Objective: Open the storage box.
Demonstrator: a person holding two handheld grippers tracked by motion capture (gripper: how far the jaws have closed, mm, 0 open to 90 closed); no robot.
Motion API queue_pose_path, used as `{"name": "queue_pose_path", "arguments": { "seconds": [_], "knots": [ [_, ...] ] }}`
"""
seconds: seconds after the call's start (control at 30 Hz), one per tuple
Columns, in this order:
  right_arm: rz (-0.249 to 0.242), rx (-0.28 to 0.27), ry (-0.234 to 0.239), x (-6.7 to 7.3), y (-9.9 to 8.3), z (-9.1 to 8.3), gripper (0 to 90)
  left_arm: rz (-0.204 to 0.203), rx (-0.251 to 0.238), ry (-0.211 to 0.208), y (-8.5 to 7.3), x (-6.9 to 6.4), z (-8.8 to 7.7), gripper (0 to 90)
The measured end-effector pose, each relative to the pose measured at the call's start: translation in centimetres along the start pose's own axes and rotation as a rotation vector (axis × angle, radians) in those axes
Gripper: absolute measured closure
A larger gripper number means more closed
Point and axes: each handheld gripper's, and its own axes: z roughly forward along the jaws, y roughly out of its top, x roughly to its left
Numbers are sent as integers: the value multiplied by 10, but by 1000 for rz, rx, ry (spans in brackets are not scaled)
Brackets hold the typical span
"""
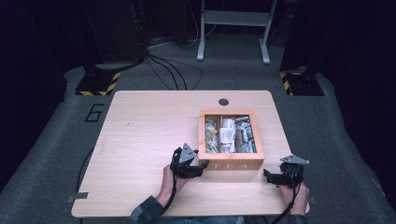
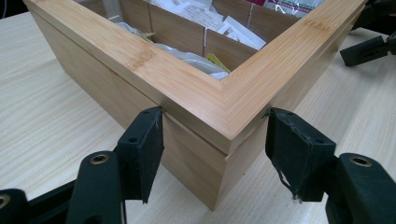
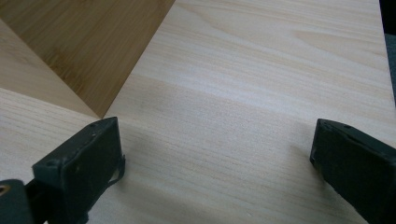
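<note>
A wooden tea box [image 1: 231, 165] marked TEA stands on the right half of the pale table [image 1: 140, 130], its top frame showing several compartments of tea bags [image 1: 229, 133]. My left gripper [image 1: 204, 164] is at the box's front left corner. In the left gripper view it [image 2: 215, 135] is open, its black pads [image 2: 142, 144] straddling that corner of the box [image 2: 140, 51] at the lid seam. My right gripper [image 1: 266, 173] sits low just off the front right corner. In its own view it [image 3: 215, 149] is open over bare table, with the box corner [image 3: 93, 42] ahead on the left.
A round cable hole [image 1: 223, 101] lies behind the box. The table's left half is bare wood. Off the table are floor cables [image 1: 163, 65], a grey metal stand [image 1: 233, 28] and yellow-black striped bases [image 1: 95, 84]. The right gripper [image 2: 369, 46] shows far off in the left gripper view.
</note>
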Motion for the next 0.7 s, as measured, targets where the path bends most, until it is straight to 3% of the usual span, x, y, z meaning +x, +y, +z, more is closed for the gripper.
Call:
{"name": "queue_pose_path", "arguments": {
  "seconds": [0.7],
  "knots": [
    [1, -1, -1, 0, 0, 0, 18, -4, -11, -4, 1, 1, 0, 373]
  ]
}}
